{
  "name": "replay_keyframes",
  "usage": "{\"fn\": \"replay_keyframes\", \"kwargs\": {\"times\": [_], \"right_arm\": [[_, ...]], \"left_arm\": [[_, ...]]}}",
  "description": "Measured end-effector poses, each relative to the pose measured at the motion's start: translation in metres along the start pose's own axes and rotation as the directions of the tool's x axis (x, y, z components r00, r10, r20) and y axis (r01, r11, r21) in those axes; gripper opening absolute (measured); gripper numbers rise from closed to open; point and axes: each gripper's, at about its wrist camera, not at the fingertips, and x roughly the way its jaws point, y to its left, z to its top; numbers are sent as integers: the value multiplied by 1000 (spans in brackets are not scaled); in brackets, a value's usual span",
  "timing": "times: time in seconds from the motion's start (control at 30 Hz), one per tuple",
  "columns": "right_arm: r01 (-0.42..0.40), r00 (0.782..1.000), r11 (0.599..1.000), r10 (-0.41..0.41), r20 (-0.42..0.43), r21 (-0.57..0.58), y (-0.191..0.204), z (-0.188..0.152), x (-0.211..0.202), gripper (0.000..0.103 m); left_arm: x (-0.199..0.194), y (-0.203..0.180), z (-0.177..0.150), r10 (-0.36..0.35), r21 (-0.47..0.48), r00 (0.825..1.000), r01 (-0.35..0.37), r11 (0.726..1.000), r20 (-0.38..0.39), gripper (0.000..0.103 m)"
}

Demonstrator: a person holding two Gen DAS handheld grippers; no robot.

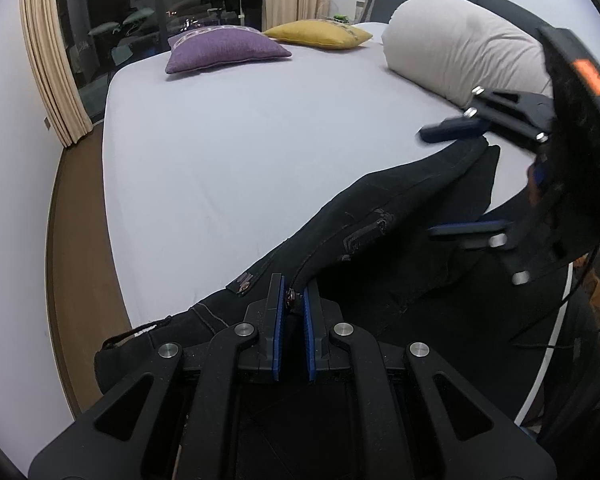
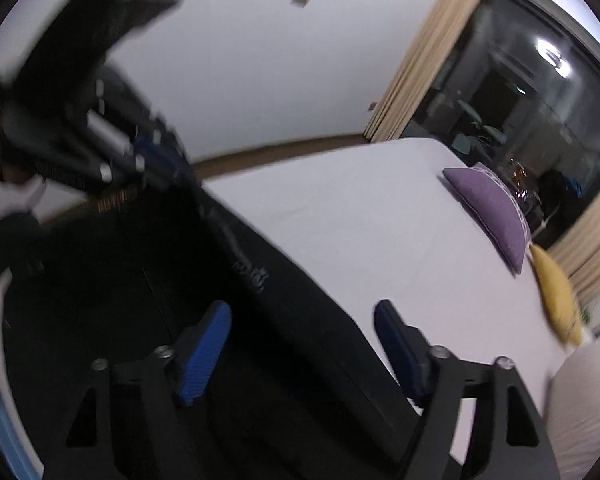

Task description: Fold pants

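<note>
Black pants [image 1: 380,216] lie along the near edge of the white bed [image 1: 240,152], waist toward me, legs running to the right. My left gripper [image 1: 294,300] is shut on the pants' waistband by its button. My right gripper [image 1: 448,180] shows at the right of the left wrist view, open, its blue pads either side of the leg ends. In the right wrist view the right gripper [image 2: 300,320] is wide open just above the pants [image 2: 292,320], and the view is blurred. The left gripper [image 2: 156,156] shows at upper left there.
A purple cushion [image 1: 224,50], a yellow cushion [image 1: 320,34] and a large pale pillow [image 1: 464,60] lie at the bed's far side. Beige curtains [image 1: 48,52] and a dark window are beyond. Brown floor [image 1: 80,240] runs along the bed's left.
</note>
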Motion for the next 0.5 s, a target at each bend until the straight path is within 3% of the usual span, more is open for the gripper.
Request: {"fn": "replay_keyframes", "kwargs": {"times": [0.13, 0.2, 0.3, 0.5], "right_arm": [[-45, 996, 999, 46, -79, 7, -3, 3, 31, 53], [-66, 990, 997, 69, -124, 28, -4, -4, 42, 32], [-73, 988, 996, 78, -136, 43, -13, -2, 50, 11], [-65, 994, 997, 70, -87, 50, -29, -3, 27, 6]], "left_arm": [[-5, 2, -4, -3, -5, 1000, 3, 1000, 8, 7], [-5, 4, -3, -6, -9, 1000, 6, 1000, 8, 8], [-5, 5, -6, -11, -2, 1000, 11, 1000, 4, 7], [-13, 0, -11, -24, 5, 1000, 23, 1000, 17, 7]]}}
